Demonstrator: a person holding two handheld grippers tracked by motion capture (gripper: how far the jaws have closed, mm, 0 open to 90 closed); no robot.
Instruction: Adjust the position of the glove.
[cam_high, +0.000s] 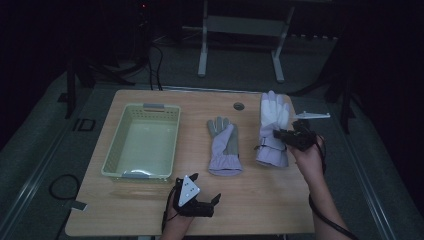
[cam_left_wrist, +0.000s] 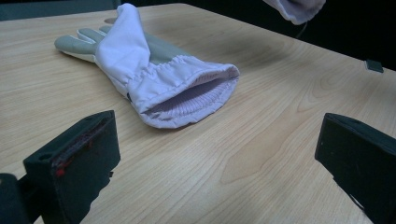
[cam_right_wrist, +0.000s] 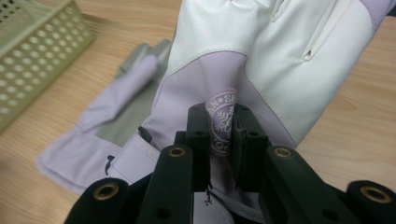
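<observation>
Two lilac and white gloves are on the wooden table (cam_high: 150, 210). The left glove (cam_high: 224, 145) (cam_left_wrist: 154, 70) (cam_right_wrist: 107, 116) lies flat, palm side grey, cuff toward me. My right gripper (cam_high: 280, 134) (cam_right_wrist: 223, 135) is shut on the back of the right glove (cam_high: 272, 125) (cam_right_wrist: 261, 60), pinching a fold at its round snowflake logo; the glove looks partly lifted. My left gripper (cam_high: 216, 201) (cam_left_wrist: 215, 163) stands open near the front edge, jaws wide apart, aimed at the left glove's open cuff and a short way from it.
A pale green plastic basket (cam_high: 116, 160) (cam_right_wrist: 32, 51) stands empty at the table's left. A round cable hole (cam_high: 238, 106) sits near the far edge. A white metal frame (cam_high: 240, 30) stands on the floor beyond the table.
</observation>
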